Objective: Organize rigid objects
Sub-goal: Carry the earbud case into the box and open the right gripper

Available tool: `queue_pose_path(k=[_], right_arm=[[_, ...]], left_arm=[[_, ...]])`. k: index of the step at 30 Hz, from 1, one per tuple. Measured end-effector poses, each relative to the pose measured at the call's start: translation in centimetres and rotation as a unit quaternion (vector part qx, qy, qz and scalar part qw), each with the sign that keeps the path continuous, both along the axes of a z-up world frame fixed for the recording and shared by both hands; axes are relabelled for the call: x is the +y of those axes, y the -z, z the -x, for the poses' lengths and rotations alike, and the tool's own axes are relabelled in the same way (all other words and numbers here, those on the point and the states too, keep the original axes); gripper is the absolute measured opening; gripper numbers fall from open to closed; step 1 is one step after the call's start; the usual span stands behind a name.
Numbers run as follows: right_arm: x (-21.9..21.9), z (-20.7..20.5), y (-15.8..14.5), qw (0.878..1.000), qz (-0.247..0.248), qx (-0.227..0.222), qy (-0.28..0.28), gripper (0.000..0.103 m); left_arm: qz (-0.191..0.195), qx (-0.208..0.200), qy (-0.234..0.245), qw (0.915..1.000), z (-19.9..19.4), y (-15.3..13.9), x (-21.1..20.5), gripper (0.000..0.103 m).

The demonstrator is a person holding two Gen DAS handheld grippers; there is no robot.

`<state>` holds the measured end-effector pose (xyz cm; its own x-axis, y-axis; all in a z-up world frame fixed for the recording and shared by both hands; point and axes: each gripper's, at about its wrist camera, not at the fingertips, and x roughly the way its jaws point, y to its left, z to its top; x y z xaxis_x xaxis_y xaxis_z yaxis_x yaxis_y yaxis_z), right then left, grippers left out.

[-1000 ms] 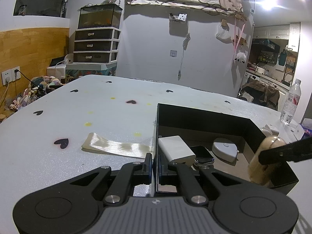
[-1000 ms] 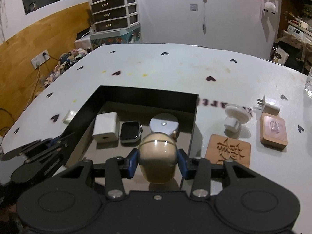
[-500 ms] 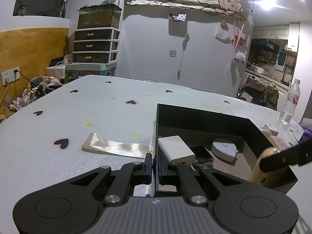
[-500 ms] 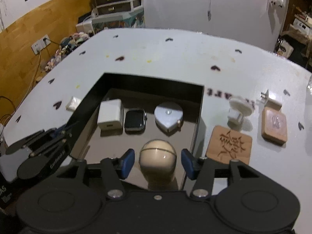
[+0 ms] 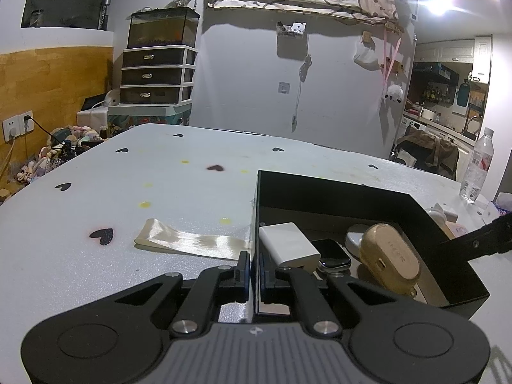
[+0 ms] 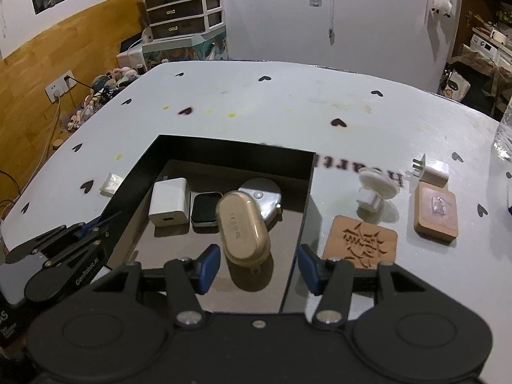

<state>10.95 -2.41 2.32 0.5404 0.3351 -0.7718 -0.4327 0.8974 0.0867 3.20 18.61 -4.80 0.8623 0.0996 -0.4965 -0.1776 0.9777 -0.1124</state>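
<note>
inside the black box on the white surface, a gold case leans beside a white charger, a smartwatch and a grey tape measure, free of the right hand-held gripper, jaws apart, while the left hand-held gripper pinches the box's wall.

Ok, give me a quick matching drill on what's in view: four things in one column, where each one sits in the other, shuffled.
Things:
1. gold case
2. white charger block
3. carved wooden coaster
4. left gripper

Places:
A. on the table, right of the box
B. clamped on the box wall
C. inside the box, between the right gripper's open jaws, untouched
D. inside the box, left of the watch

Pairs: 1-C, 2-D, 3-A, 4-B
</note>
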Motion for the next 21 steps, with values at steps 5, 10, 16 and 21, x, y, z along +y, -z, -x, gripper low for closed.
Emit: queue_pose_path(k=[5,10,16,21], right_arm=[[-0.3,0.4,-0.5,1.000,-0.016,-0.020,-0.006,0.056],[0.6,0.2,-0.8,0.998,-0.019,-0.053,-0.034,0.055],[1.7,-1.2,0.4,0.999,-0.010,-0.031,-0.036,0.051],[1.3,-0.5,0.5,0.999,-0.013,-0.032,-0.037,0.053]], left_arm=[[0.000,0.000,0.000,1.0000,0.0,0.0,0.0,0.006],[-0.001,0.000,0.000,1.0000,0.0,0.0,-0.1,0.006],[0.001,0.000,0.001,1.0000,-0.1,0.1,0.0,0.006],[0.001,-0.001,0.001,1.0000,-0.1,0.2,0.1,0.006]])
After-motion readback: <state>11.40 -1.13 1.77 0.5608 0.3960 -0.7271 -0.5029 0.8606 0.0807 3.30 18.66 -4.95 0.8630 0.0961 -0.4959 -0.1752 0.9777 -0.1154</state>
